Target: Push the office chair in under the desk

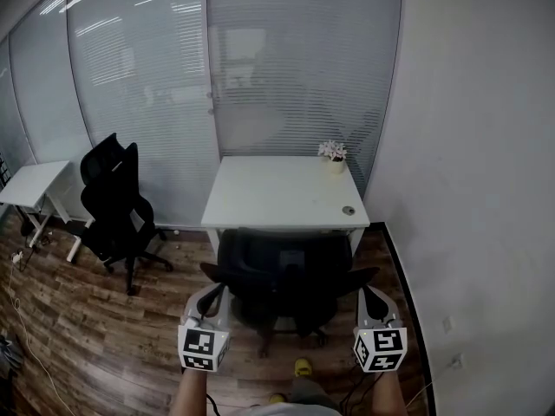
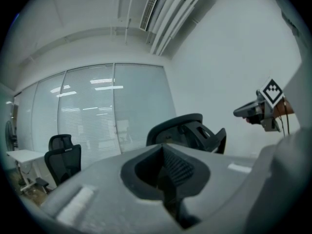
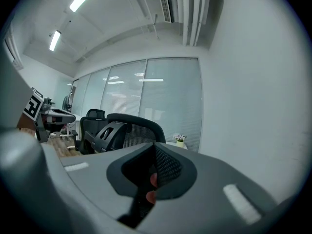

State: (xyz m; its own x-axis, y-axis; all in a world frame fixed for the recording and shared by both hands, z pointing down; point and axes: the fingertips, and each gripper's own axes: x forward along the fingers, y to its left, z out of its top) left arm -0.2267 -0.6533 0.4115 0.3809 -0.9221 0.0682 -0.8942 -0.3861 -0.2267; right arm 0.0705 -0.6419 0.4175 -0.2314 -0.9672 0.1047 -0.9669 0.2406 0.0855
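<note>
A black office chair (image 1: 282, 280) stands in front of a white desk (image 1: 282, 193), its seat partly under the desktop and its back toward me. My left gripper (image 1: 213, 293) is shut and empty by the chair's left armrest. My right gripper (image 1: 369, 293) is shut and empty by the right armrest. I cannot tell whether either one touches the chair. In the left gripper view the shut left gripper (image 2: 168, 154) points past the chair's headrest (image 2: 187, 129). The right gripper view shows the shut right gripper (image 3: 155, 161) beside the chair's back (image 3: 129, 126).
A small potted plant (image 1: 333, 152) and a round cable port (image 1: 348, 210) are on the desk. A second black chair (image 1: 117, 202) and another white desk (image 1: 30, 185) stand at the left. A white wall runs close on the right, with frosted glass panels behind. A cable (image 1: 26, 336) lies on the wooden floor.
</note>
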